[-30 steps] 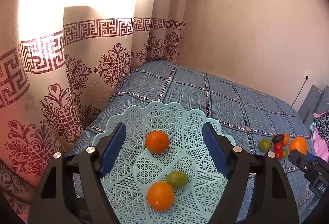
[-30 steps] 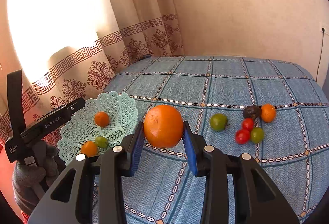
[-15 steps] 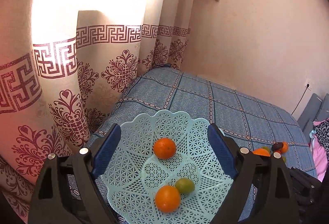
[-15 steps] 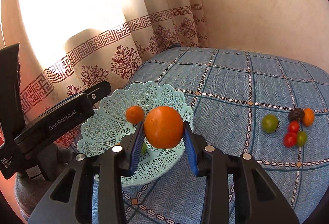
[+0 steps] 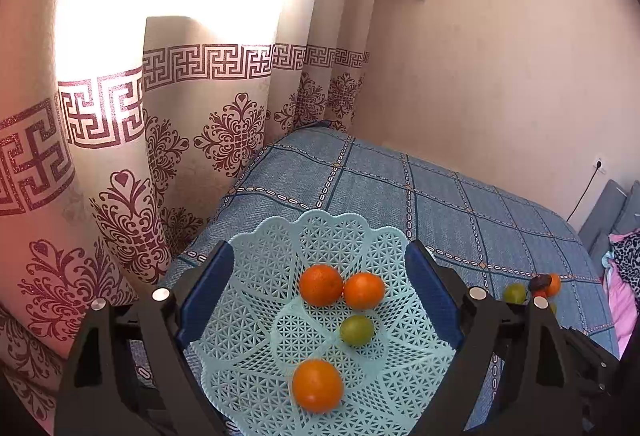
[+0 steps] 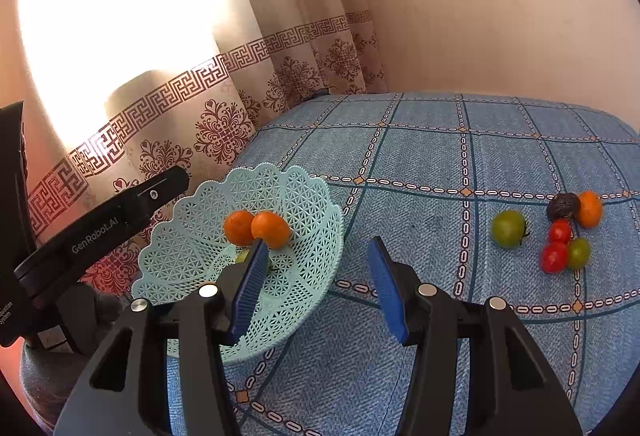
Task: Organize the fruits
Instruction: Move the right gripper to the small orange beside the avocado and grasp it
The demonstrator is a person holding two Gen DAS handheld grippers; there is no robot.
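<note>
A pale green lattice basket (image 5: 256, 320) (image 6: 316, 236) sits on the blue checked cloth near the curtain. Inside lie three oranges (image 5: 364, 290) (image 6: 271, 229) and a green fruit (image 5: 357, 330). My left gripper (image 5: 320, 284) stands open above the basket, its blue pads (image 5: 206, 288) straddling it. My right gripper (image 6: 318, 280) is open and holds nothing, just right of the basket. Farther right on the cloth lie a green tomato (image 6: 509, 228), two red tomatoes (image 6: 554, 256), a small green fruit (image 6: 579, 253), a dark wrinkled fruit (image 6: 563, 205) and an orange (image 6: 590, 209).
A patterned curtain (image 5: 168, 140) hangs at the left, close to the cloth's edge. A plain wall (image 6: 500, 4) stands behind. The left gripper's black body (image 6: 96, 224) shows in the right wrist view beside the basket. Grey and pink fabric (image 5: 624, 236) lies at the far right.
My right gripper opened and let go of the orange, which now rests in the basket against another orange. The left gripper drew back a little over the basket.
</note>
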